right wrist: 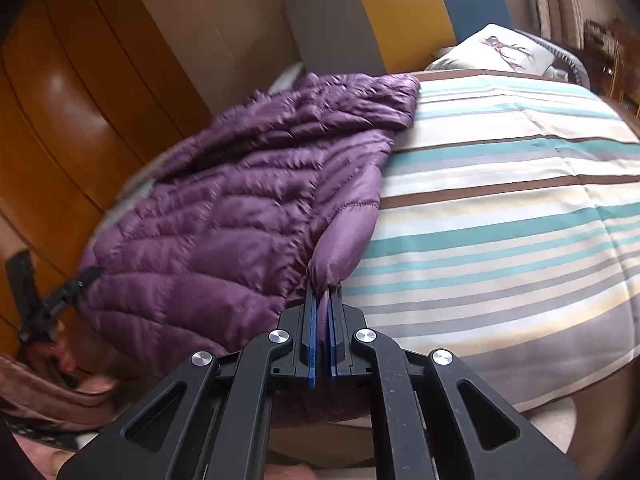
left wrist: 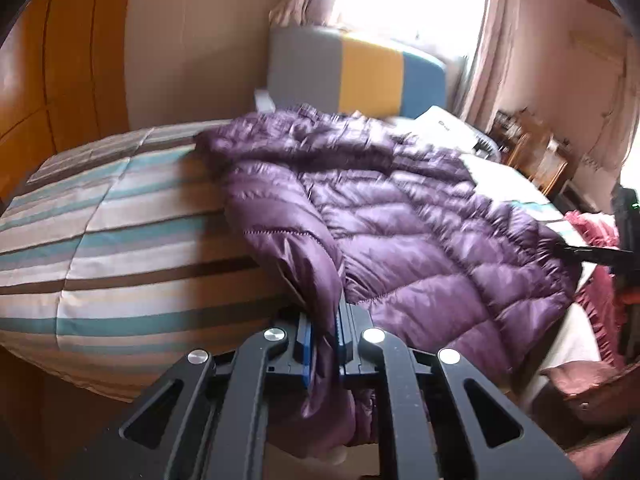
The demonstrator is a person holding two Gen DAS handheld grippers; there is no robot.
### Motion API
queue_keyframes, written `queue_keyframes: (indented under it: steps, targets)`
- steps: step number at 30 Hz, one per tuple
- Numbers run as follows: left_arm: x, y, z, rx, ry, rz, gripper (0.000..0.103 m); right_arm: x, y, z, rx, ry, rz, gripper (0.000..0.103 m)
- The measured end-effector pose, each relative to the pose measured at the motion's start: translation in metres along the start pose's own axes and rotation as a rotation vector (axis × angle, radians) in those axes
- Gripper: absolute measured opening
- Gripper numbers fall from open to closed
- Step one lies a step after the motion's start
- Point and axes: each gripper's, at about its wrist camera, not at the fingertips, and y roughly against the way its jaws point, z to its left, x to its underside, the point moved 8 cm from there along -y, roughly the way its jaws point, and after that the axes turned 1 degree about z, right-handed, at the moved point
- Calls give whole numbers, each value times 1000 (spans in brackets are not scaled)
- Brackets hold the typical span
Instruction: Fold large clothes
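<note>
A purple quilted puffer jacket [left wrist: 400, 216] lies spread on the striped bed cover [left wrist: 120, 216]; it also shows in the right wrist view [right wrist: 224, 216]. My left gripper [left wrist: 326, 316] is shut on a corner of the jacket's near edge, and fabric hangs down between its fingers. My right gripper [right wrist: 323, 292] is shut on another bunched corner of the jacket at the bed's near edge. The right gripper's tip shows at the far right of the left wrist view [left wrist: 576, 250]. The left gripper shows at the far left of the right wrist view [right wrist: 80, 280].
A headboard [right wrist: 400, 12] in grey, yellow and blue stands at the far end. A white pillow [right wrist: 500, 50] lies by it. An orange wooden wardrobe [right wrist: 72, 128] runs along one side. Pink ruffled fabric [left wrist: 600, 280] hangs at the bed's side. A cluttered wooden stand [left wrist: 536, 152] is by the curtains.
</note>
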Motion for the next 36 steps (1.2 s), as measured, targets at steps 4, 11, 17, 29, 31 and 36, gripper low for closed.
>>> queue_keyframes:
  steps: [4,11,17,29,31,36]
  targets:
    - [-9,26,-11,49,-14,-59,7,-4,17,7,-66,-13,-31,5]
    - [-24,69,-12,133,28,-140,7,-22,48,25,-230,-31,-116,5]
    - [-49,71,19,161,104,-160,7,-49,50,16,-299,-83,-181,5]
    - [-94,5,45,99,148,-128,8,-121,-9,-2,-237,-153,-231,5]
    - [-104,-4,47,89,157,-131,8,-134,-20,-3,-219,-161,-235,5]
    - [-127,-32,54,70,179,-122,8,-161,-48,-6,-173,-175,-222,5]
